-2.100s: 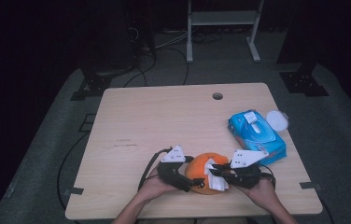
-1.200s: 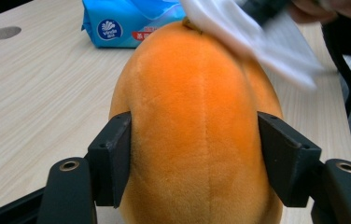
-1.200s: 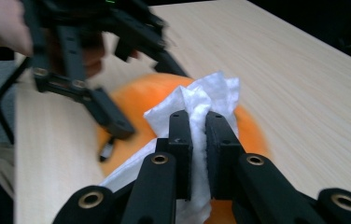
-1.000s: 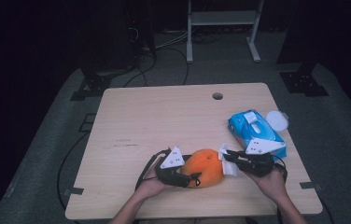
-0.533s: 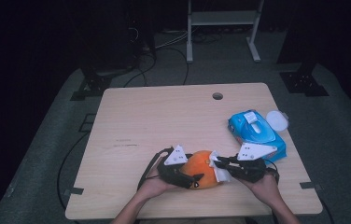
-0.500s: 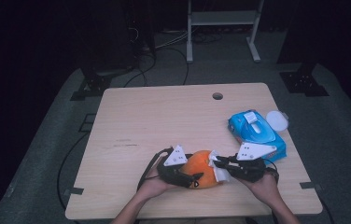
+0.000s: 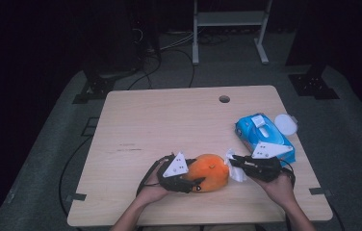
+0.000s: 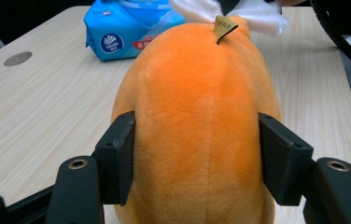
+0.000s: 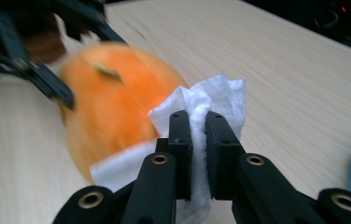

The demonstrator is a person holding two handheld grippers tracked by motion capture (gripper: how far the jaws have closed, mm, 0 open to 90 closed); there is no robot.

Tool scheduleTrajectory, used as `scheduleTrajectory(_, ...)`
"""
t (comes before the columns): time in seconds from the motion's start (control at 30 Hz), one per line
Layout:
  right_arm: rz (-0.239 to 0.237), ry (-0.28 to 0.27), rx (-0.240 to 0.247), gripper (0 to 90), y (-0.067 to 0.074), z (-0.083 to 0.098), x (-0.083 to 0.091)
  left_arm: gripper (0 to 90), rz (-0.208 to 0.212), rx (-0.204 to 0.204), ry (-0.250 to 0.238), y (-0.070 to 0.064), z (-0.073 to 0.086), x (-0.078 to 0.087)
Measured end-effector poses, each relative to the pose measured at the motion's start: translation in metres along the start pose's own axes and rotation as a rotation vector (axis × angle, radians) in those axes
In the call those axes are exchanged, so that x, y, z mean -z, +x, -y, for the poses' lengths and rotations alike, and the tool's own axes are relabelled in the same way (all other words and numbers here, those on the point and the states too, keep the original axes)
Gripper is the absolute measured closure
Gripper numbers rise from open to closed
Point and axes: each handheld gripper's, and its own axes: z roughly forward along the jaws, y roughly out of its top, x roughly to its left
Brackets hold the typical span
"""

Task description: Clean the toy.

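An orange plush toy (image 7: 210,171) lies on the wooden table (image 7: 169,120) near its front edge. My left gripper (image 7: 196,177) holds it from the left. In the left gripper view both pads (image 8: 117,158) press into the toy's sides (image 8: 201,107), and the jaws have just been closing on it. My right gripper (image 7: 232,161) comes in from the right, shut on a crumpled white wipe (image 7: 237,173). The right gripper view shows the wipe (image 9: 220,98) pinched between the jaws of that gripper (image 9: 198,140) and lying against the toy (image 9: 113,107).
A blue pack of wet wipes (image 7: 261,134) lies at the right side of the table, with a round white lid (image 7: 285,124) beside it at the edge. A cable hole (image 7: 224,99) is at the back. Cables trail from both grippers.
The right gripper, still holding the wipe, drew off to the right and has come back against the toy's right end. The left gripper has stayed on the toy.
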Motion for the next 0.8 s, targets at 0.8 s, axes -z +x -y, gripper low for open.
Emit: scheduleTrajectory(0.8,-0.102,0.019,0.044,81.2,0.012,-0.008,-0.005,33.7,-0.004,0.017,-0.013,-0.003,0.001,-0.005)
